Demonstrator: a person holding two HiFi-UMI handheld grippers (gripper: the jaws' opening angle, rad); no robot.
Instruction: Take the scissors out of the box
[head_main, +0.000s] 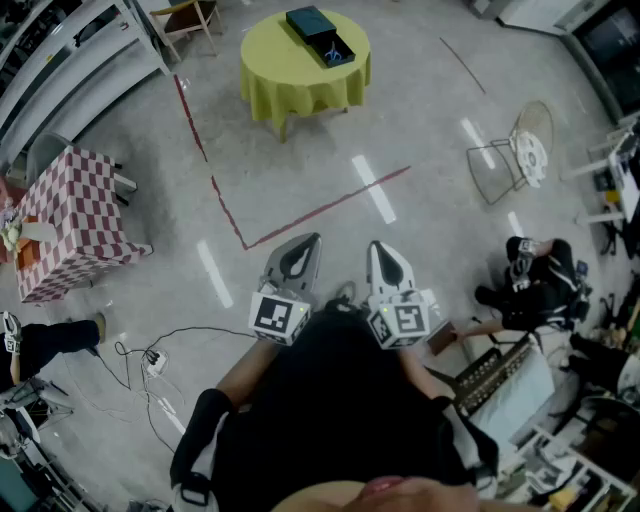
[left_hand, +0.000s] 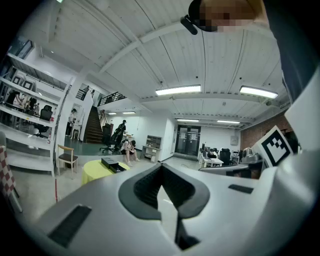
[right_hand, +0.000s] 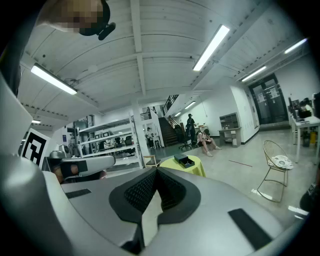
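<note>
We stand on a grey polished floor marked with red tape. Far ahead, a round table in yellow-green cloth bears the open dark box, its long axis running upper-left to lower-right. The scissors are a blue speck in its nearer end, too small to tell which way they point. The left gripper and right gripper have their jaws closed together on nothing.

The small blue thing in the dark rectangular box on the round yellow-clothed table is too small in the head view to tell as scissors. In both gripper views the box's inside is hidden behind its own wall. The person's black-clothed body covers the rear of the grey left gripper and the grey right gripper, and the hands holding them. A dark-trousered leg enters at the left edge, the rest of that person cut off.
</note>
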